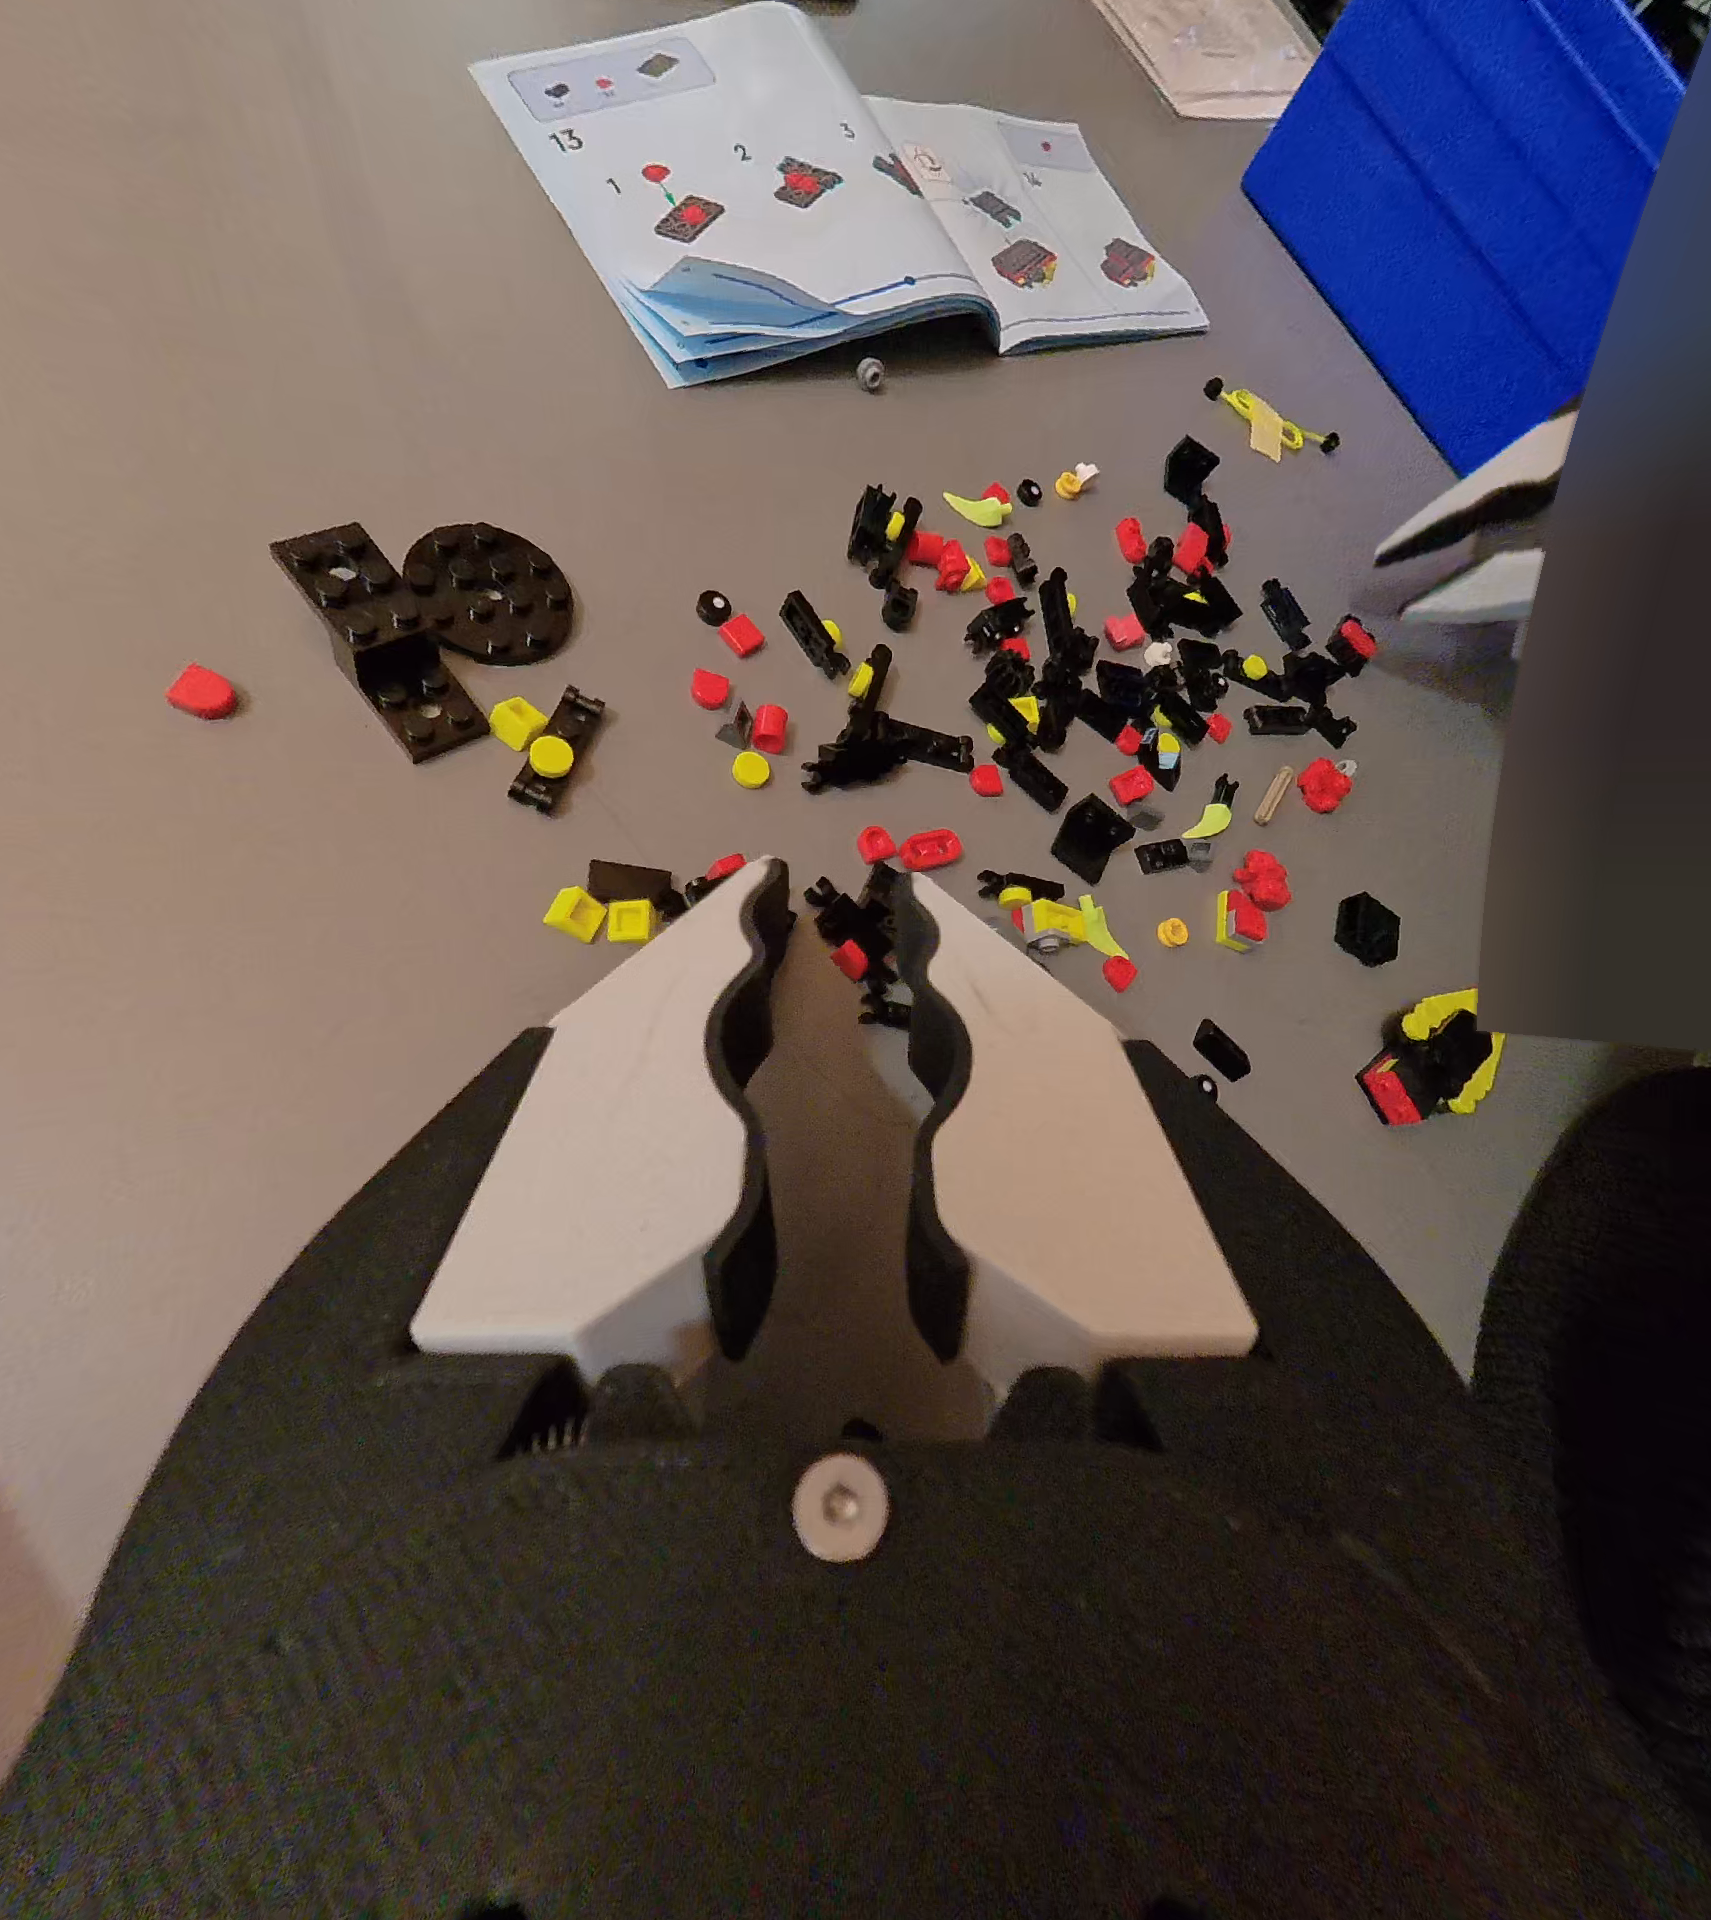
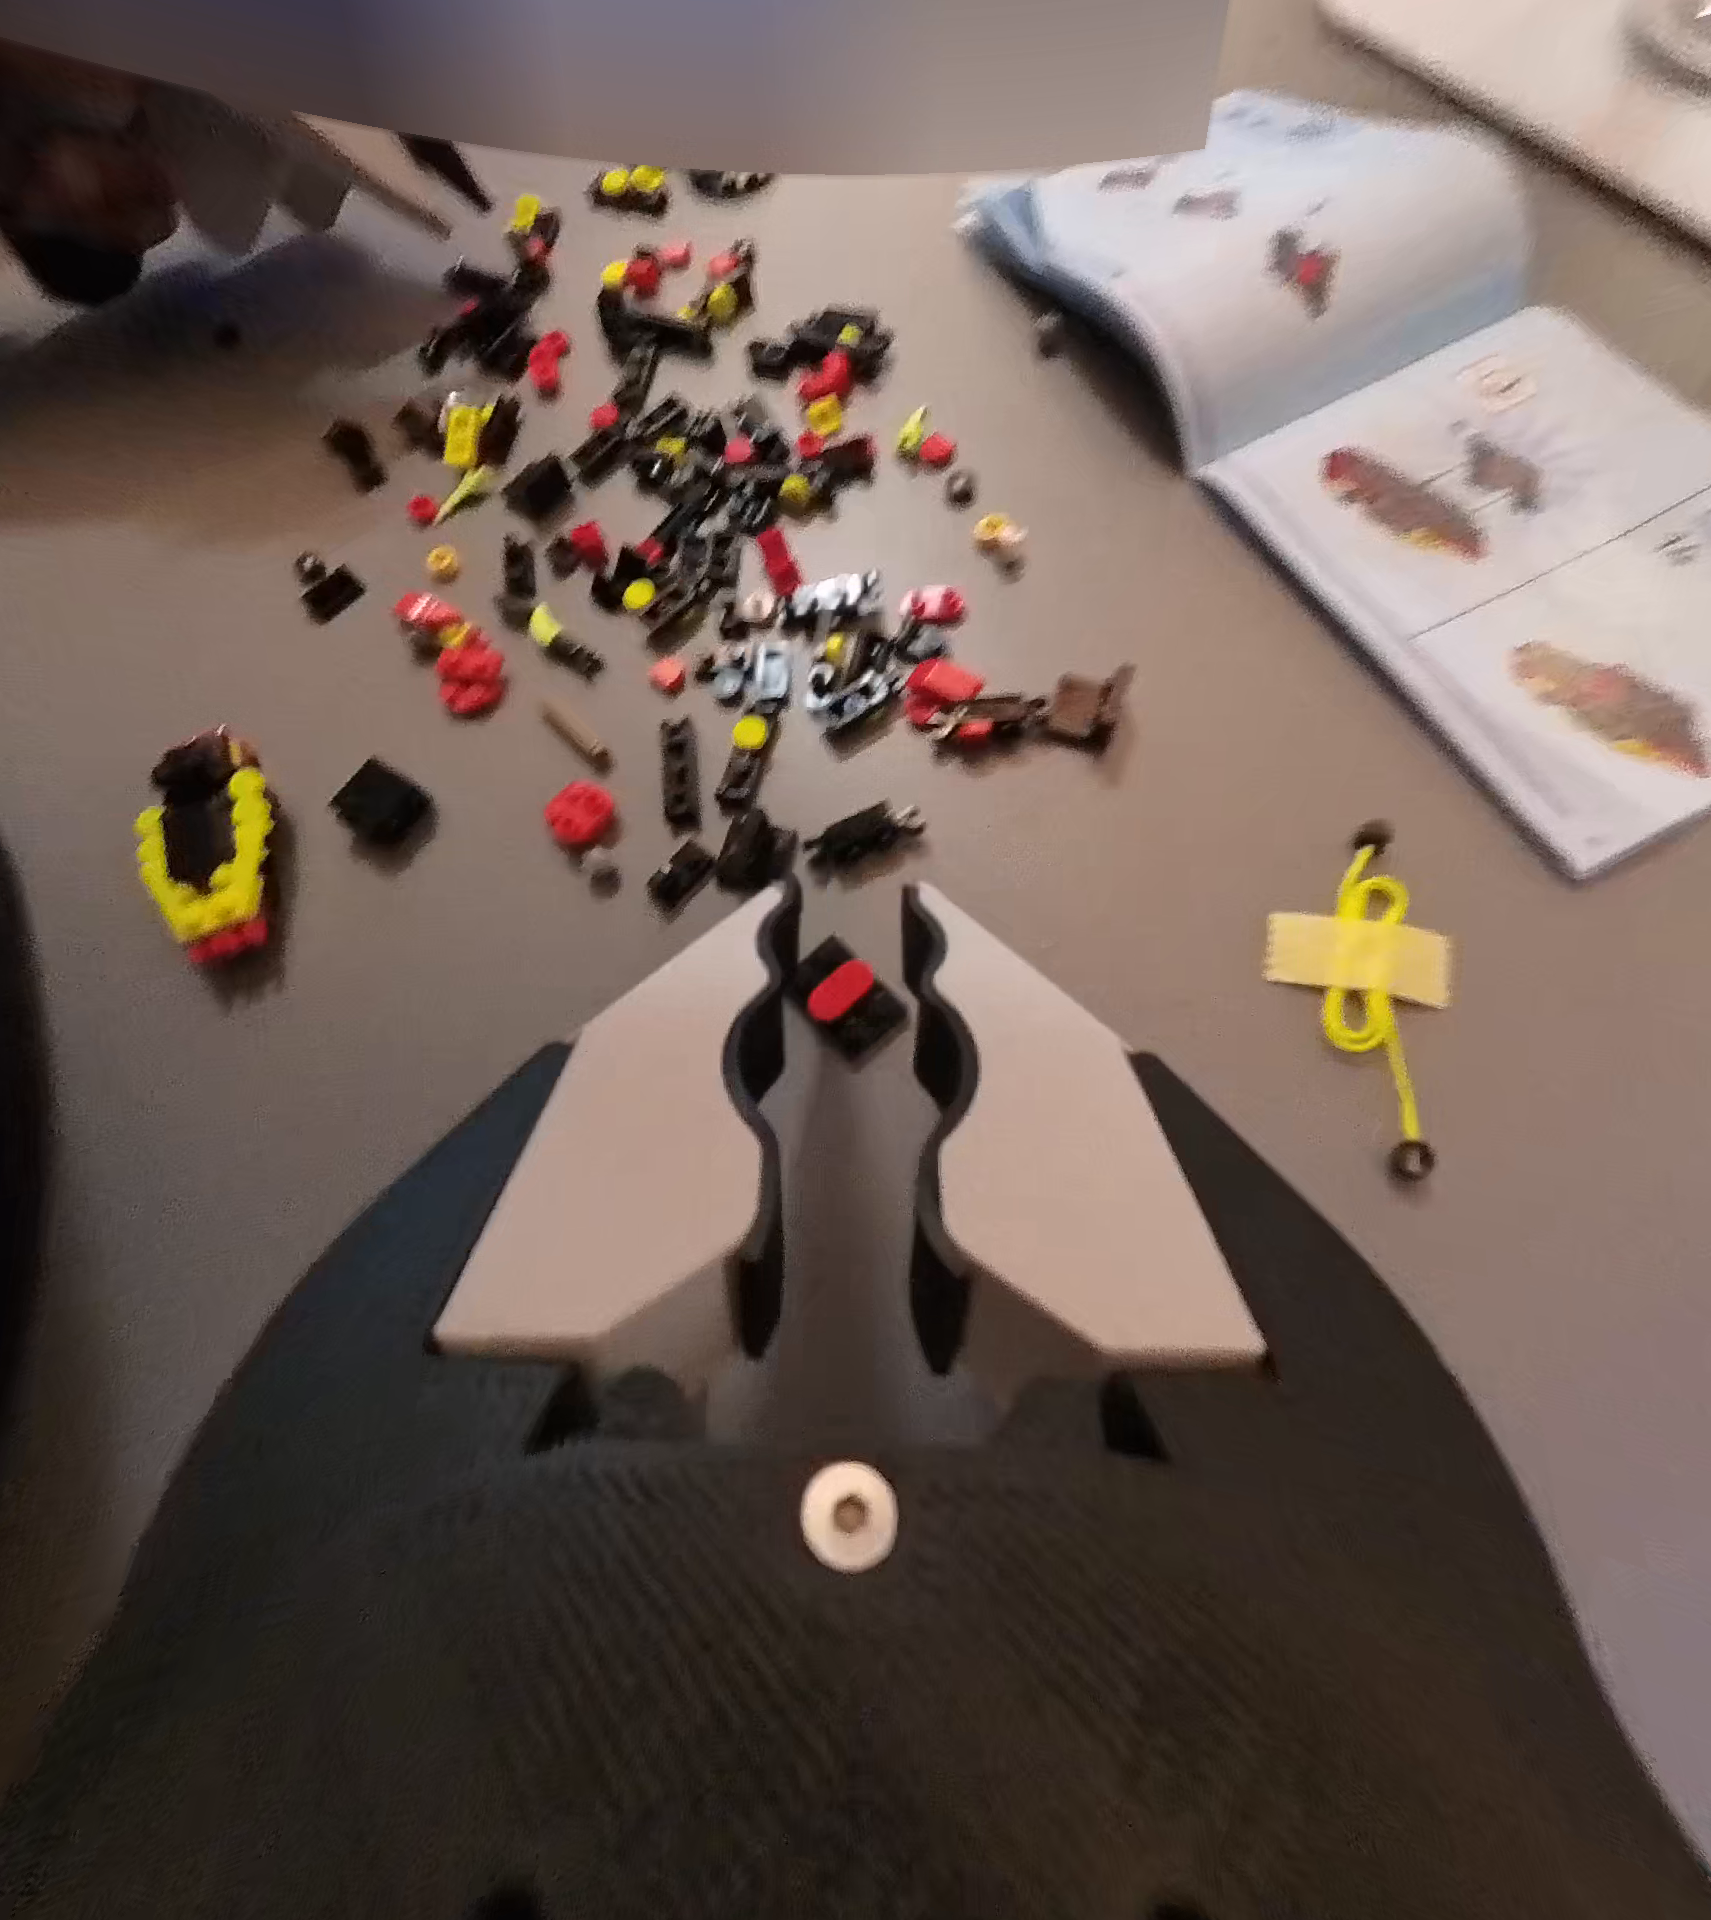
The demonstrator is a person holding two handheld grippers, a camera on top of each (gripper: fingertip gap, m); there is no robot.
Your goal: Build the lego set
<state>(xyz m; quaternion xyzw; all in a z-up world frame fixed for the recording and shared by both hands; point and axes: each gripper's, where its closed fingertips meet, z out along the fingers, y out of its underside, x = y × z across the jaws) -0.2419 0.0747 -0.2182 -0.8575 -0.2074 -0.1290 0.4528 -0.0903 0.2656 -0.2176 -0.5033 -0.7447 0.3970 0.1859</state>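
- Left gripper (image 1: 843, 894): two grey wedge fingers with wavy black pads, parted and angled down at the grey table (image 1: 155, 364). Between them is a cluster of black clip pieces (image 1: 856, 920) with a small red piece (image 1: 849, 958). The cluster sits against the right-hand pad, and bare space shows on the other side, so nothing is pinched.
- Right gripper (image 2: 849, 914): the same build, jaws also parted, in a blurred view. A small black plate topped by a red oval tile (image 2: 849, 1000) lies between the pads. It is close to one pad and clear of the other, and it appears to rest loose rather than be clamped.
- A loose scatter of toy bricks (image 1: 1090, 665) in glossy black, red and yellow plastic lies flat where the pieces have settled, just ahead of both grippers.
- A studded round black plate (image 1: 492, 592) and an angled black plate (image 1: 383, 634) sit apart to the left.
- A partly built black, yellow and red model (image 2: 207, 842) stands near the table edge.
- A yellow string (image 2: 1360, 961) is kept coiled by a strip of pale tape.
- A pale blue instruction booklet (image 1: 809, 208) lies open, its pages arching at the spine. A blue bin (image 1: 1453, 208) stands beyond it.
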